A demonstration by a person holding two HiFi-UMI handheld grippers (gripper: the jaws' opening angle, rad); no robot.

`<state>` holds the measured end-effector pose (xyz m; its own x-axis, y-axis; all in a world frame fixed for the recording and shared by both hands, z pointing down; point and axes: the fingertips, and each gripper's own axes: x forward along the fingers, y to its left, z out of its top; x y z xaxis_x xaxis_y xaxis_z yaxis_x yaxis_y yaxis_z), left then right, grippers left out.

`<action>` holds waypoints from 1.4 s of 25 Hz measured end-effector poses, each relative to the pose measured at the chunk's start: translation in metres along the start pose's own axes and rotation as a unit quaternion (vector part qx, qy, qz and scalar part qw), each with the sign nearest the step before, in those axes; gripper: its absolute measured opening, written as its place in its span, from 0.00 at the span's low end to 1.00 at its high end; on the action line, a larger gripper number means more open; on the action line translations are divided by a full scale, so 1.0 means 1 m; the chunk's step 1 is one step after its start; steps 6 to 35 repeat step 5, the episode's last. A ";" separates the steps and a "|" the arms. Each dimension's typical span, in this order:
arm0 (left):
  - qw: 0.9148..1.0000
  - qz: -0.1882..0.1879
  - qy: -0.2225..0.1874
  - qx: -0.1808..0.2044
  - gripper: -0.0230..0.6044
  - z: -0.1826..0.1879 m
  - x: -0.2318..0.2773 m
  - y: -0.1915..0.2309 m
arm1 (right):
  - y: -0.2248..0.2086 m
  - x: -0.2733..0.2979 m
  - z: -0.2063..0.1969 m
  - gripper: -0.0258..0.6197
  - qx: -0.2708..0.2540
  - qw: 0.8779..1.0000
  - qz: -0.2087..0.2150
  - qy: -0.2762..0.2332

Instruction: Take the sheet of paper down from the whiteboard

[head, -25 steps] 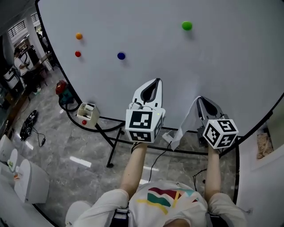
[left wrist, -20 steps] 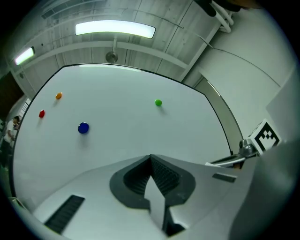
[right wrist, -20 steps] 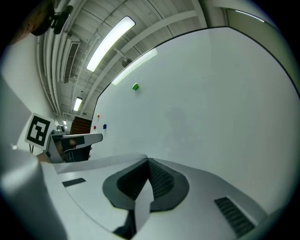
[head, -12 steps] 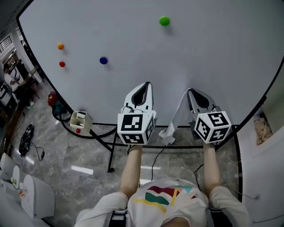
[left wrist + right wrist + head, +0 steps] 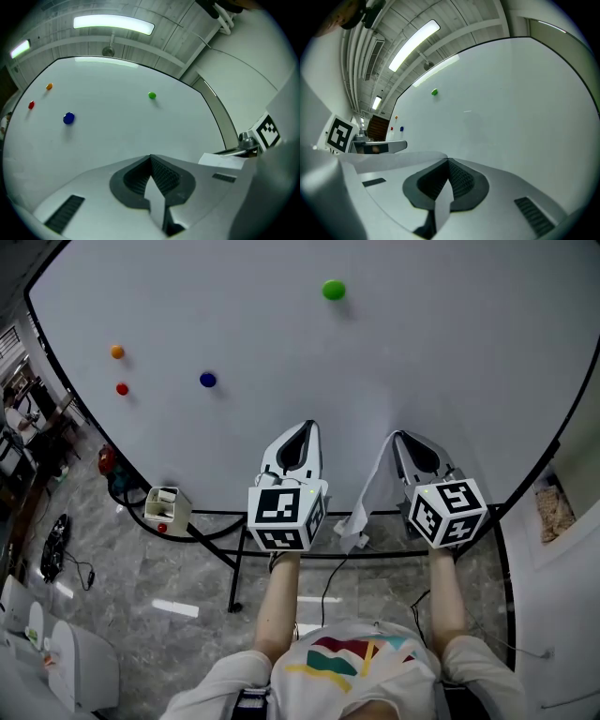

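Note:
The sheet of paper (image 5: 368, 495) is off the whiteboard (image 5: 450, 352) and hangs limp from my right gripper (image 5: 398, 438), which is shut on its upper edge. Its crumpled lower end (image 5: 353, 527) dangles between the two grippers. In the right gripper view the paper (image 5: 386, 161) drapes leftward from the shut jaws of that gripper (image 5: 448, 160). My left gripper (image 5: 305, 426) is shut with nothing in it and points at the bare board just left of the paper. From the left gripper (image 5: 151, 157) view, the paper (image 5: 220, 160) shows at the right.
A green magnet (image 5: 333, 290) sits high on the board, with blue (image 5: 207, 380), orange (image 5: 117, 352) and red (image 5: 122, 389) magnets at the left. The board's black stand (image 5: 234, 568) and a small white box (image 5: 162, 507) are below. Cables lie on the floor.
The head view has swung, so the magnets sit further left in the picture. My left gripper has sunk a little. The right gripper still holds the paper, which hangs closer to it.

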<state>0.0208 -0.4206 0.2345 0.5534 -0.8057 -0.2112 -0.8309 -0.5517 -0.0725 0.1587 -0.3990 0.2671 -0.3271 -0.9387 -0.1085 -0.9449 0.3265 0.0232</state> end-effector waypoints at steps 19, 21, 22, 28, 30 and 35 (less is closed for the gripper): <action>1.000 0.003 0.001 0.000 0.11 -0.002 0.005 0.001 | 0.000 0.005 0.001 0.06 -0.005 1.000 0.007 -0.001; 1.000 0.003 0.001 0.000 0.11 -0.002 0.005 0.001 | 0.000 0.005 0.001 0.06 -0.005 1.000 0.007 -0.001; 1.000 0.003 0.001 0.000 0.11 -0.002 0.005 0.001 | 0.000 0.005 0.001 0.06 -0.005 1.000 0.007 -0.001; 1.000 0.003 0.001 0.000 0.11 -0.002 0.005 0.001 | 0.000 0.005 0.001 0.06 -0.005 1.000 0.007 -0.001; 1.000 0.003 0.001 0.000 0.11 -0.002 0.005 0.001 | 0.000 0.005 0.001 0.06 -0.005 1.000 0.007 -0.001; 1.000 0.003 0.001 0.000 0.11 -0.002 0.005 0.001 | 0.000 0.005 0.001 0.06 -0.005 1.000 0.007 -0.001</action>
